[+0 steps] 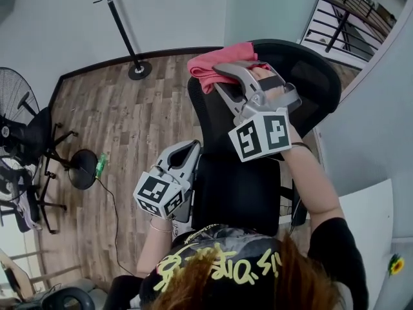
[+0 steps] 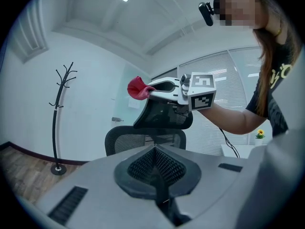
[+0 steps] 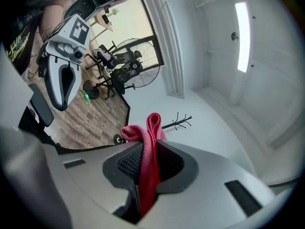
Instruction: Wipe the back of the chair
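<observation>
A black mesh office chair [image 1: 235, 186] stands in front of me, its headrest [image 1: 313, 76] at the top. My right gripper [image 1: 221, 70] is shut on a pink-red cloth [image 1: 226, 53], held at the top of the chair back beside the headrest. In the right gripper view the cloth [image 3: 150, 142] hangs pinched between the jaws of that gripper [image 3: 150, 151]. My left gripper [image 1: 188, 150] is lower, by the left edge of the chair back, shut with nothing in it. The left gripper view shows its closed jaws [image 2: 155, 151], the chair [image 2: 143, 137] and the cloth [image 2: 137, 88] ahead.
A black coat stand [image 1: 122, 24] rises at the far wall on the wooden floor. Fans [image 1: 19, 121] and a small green bottle [image 1: 101, 165] are at the left. A white table [image 1: 368, 225] with a yellow flower [image 1: 395, 263] is close on the right.
</observation>
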{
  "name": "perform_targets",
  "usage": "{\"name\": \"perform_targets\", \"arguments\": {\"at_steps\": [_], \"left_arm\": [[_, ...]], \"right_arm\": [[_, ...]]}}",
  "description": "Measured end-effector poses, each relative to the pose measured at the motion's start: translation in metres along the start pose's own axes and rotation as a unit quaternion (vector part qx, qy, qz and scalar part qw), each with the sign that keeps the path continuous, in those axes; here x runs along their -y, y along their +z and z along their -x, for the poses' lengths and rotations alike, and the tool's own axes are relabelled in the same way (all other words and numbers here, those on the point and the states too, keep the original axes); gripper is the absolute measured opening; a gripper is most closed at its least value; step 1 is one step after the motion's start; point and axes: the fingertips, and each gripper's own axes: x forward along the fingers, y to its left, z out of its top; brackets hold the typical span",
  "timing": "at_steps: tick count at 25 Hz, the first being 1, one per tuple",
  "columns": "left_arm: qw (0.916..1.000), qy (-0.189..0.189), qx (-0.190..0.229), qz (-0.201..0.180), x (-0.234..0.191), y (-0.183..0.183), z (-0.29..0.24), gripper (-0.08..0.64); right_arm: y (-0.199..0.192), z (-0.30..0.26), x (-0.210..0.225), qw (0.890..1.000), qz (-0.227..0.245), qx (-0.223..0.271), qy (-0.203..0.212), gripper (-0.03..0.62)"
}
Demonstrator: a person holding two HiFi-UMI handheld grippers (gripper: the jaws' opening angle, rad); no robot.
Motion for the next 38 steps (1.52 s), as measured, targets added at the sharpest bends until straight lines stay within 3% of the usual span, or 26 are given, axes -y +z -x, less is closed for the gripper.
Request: {"name": "perform_targets", "arguments": {"at_steps": [16,28,31,34,38], "left_arm": [[0.9998,0.019,-0.003,-0.002,-0.009,0.000,0.006,-0.011],[0.9993,0.036,-0.010,0.003,-0.017,-0.008,0.016,-0.011],[0.9992,0.036,-0.014,0.005,-0.017,-0.009,0.016,-0.011],[0.9992,0.034,-0.018,0.005,-0.016,-0.012,0.014,-0.011],[0.9994,0.026,-0.022,0.004,-0.012,-0.015,0.010,-0.011]], "right_arm": [[0.007,-0.016,-0.076,0.997,0.036,-0.016,0.065,0.058],[0.002,-0.020,-0.151,0.989,-0.021,-0.009,0.144,0.058],[-0.002,-0.016,-0.160,0.987,-0.055,-0.014,0.151,0.058],[-0.009,-0.005,-0.161,0.981,-0.137,-0.013,0.137,0.058],[-0.020,0.017,-0.152,0.955,-0.276,-0.005,0.107,0.058]]}}
